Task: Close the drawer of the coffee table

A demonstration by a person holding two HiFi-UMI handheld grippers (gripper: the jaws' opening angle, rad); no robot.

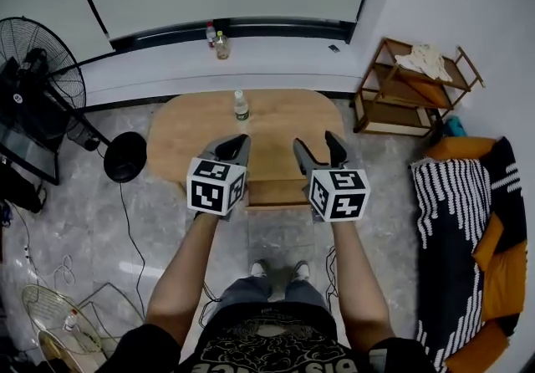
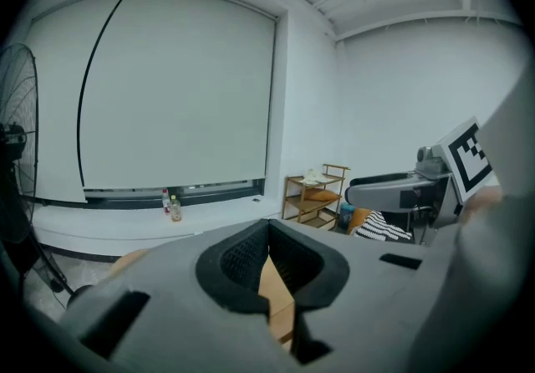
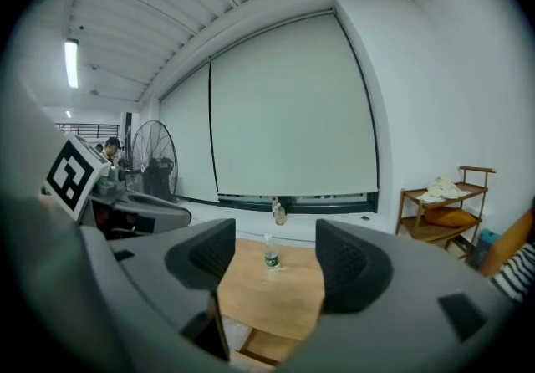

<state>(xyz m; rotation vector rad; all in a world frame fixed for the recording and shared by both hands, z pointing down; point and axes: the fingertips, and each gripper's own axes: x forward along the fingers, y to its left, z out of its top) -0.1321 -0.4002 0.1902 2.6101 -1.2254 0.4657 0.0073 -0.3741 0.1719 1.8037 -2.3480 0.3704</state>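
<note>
The wooden coffee table (image 1: 276, 116) stands ahead of me, and its drawer (image 1: 280, 193) is pulled out toward my feet. My left gripper (image 1: 236, 144) hovers above the table's near edge, left of the drawer; its pads meet with nothing held (image 2: 268, 229). Over the drawer's right part is my right gripper (image 1: 316, 144), jaws wide apart and empty (image 3: 276, 256). Between its jaws the table (image 3: 280, 300) and the drawer (image 3: 267, 348) show below. Neither gripper touches the drawer.
A small water bottle (image 1: 241, 105) stands on the table's far side. A wooden shelf (image 1: 414, 87) and a sofa with a striped blanket (image 1: 460, 221) are at the right. A standing fan (image 1: 38, 62) and floor cables (image 1: 125, 221) are at the left. My shoes (image 1: 276, 269) are just before the drawer.
</note>
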